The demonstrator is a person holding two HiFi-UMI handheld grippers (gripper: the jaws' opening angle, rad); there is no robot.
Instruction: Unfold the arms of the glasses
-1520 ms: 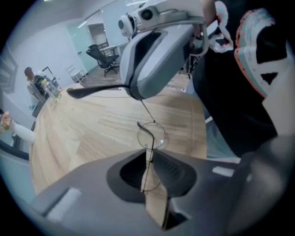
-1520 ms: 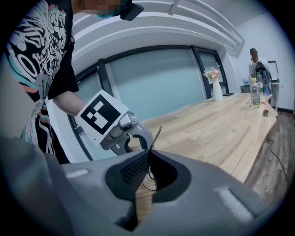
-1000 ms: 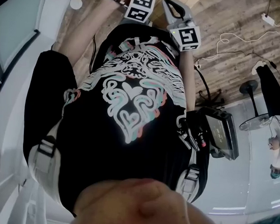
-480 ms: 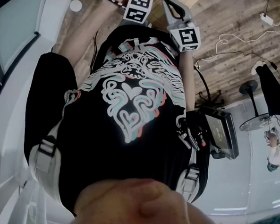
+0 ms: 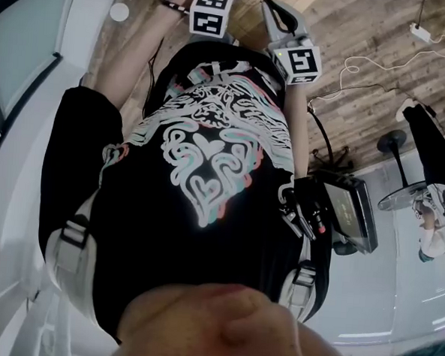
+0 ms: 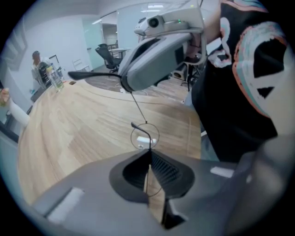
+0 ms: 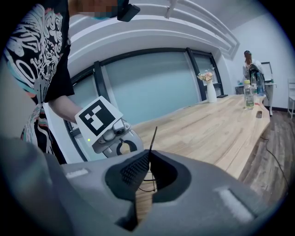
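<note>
Left tongs (image 6: 148,156) clamp the glasses (image 6: 144,137) at centre frame, above the table (image 6: 69,129); right tongs (image 7: 148,159) pinch one arm (image 7: 152,134) (to swing it open, presumably).

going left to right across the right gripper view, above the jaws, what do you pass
black t-shirt with white print → black-and-white square marker cube → thin black glasses arm → white vase of flowers → clear plastic bottle

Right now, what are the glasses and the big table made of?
Glasses: thin dark wire, probably metal, since the round rim is hair-thin yet holds its shape. Table: pale wood or wood-look laminate, fairly matte, with grain lines showing.
</note>
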